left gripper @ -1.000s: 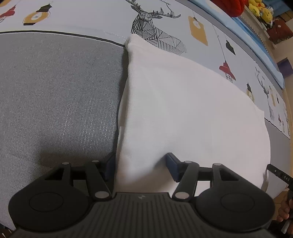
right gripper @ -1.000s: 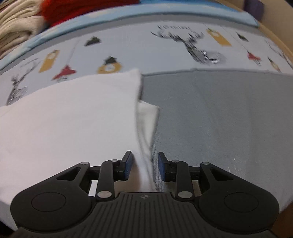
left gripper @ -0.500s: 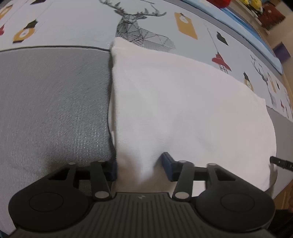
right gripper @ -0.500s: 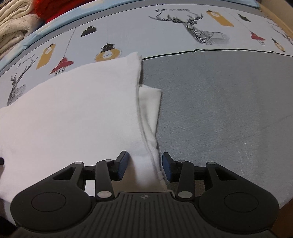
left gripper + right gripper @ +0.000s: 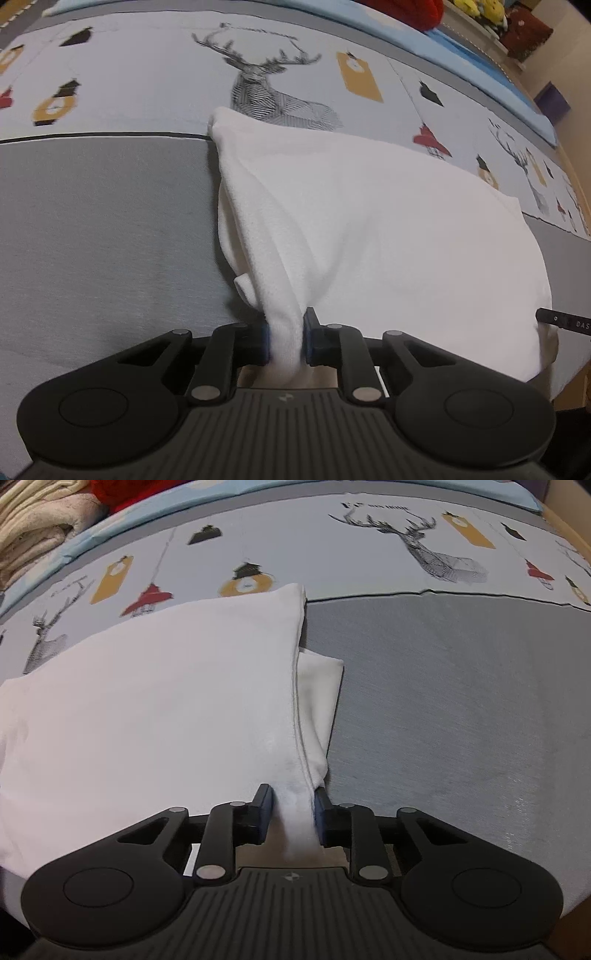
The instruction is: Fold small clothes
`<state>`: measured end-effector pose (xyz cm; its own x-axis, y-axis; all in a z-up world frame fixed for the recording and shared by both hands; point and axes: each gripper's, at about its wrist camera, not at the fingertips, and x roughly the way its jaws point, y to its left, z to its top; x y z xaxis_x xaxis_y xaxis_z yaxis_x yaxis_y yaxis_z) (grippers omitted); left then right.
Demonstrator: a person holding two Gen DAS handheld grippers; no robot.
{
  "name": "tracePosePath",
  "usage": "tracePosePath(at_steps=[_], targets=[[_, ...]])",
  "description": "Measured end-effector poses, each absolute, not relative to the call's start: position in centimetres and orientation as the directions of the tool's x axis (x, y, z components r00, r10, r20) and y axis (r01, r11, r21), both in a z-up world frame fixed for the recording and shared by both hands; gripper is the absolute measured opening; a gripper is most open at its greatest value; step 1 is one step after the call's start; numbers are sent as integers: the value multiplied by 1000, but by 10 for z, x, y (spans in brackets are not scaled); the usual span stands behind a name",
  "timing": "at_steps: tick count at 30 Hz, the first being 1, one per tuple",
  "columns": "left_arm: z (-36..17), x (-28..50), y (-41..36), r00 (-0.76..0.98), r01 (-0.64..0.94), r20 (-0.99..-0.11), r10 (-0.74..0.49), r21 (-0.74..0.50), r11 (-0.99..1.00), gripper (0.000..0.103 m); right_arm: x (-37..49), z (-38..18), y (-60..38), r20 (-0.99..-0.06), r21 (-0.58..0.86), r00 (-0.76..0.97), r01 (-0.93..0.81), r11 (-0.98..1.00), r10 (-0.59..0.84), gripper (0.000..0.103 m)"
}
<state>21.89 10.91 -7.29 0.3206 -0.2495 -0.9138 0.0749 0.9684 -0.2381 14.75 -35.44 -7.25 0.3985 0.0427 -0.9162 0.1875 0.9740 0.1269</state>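
A plain grey woven bed cover fills the left of the left wrist view, meeting a pale printed sheet with black line-drawn deer and yellow lanterns farther back. On it lies the white knitted small garment, folded flat, its near left corner drawn up into a bunched ridge. The left gripper has that corner between its blue pads; its jaws have just been closing and now pinch the cloth. At the far right edge of this view a thin black bar pokes in beside the garment's right end.

In the right wrist view the garment spreads to the left, a smaller white flap showing from under its right edge. The right gripper has its jaws clenched on the near right corner, having just been closing. Cream folded blankets sit at the top left.
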Motion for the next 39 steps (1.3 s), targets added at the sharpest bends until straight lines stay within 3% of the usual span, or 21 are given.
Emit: tracePosePath(at_steps=[3,7,16,21,26,31,35,39], targets=[[-71,219,123,324,41,-915,-239,-239,970,19,150,-71,-343,-910,137,411,159,978,60,24],[-74,221,139,299,-16,-925,-236,-252,968,33,152,-72,-336,-911,124,408,150,981,53,25],[-89,226,136,234,-29,-941,-244,-257,966,49,147,-66,-348,-893,143,448,181,973,48,28],[-91,228,124,237,-11,-947,-217,-226,974,52,140,-60,-364,-874,164,484,220,962,39,28],[-90,226,112,258,38,-950,-174,-170,985,52,131,-36,-383,-808,169,588,292,942,-38,28],[-88,226,107,270,75,-946,-179,-165,984,26,115,8,-401,-706,192,704,296,936,-78,28],[-83,224,107,285,87,-941,-182,-163,983,21,98,25,-403,-618,145,777,261,954,-119,28],[-73,217,108,321,71,-930,-178,-163,984,19,94,17,-410,-628,185,765,328,926,-145,28]])
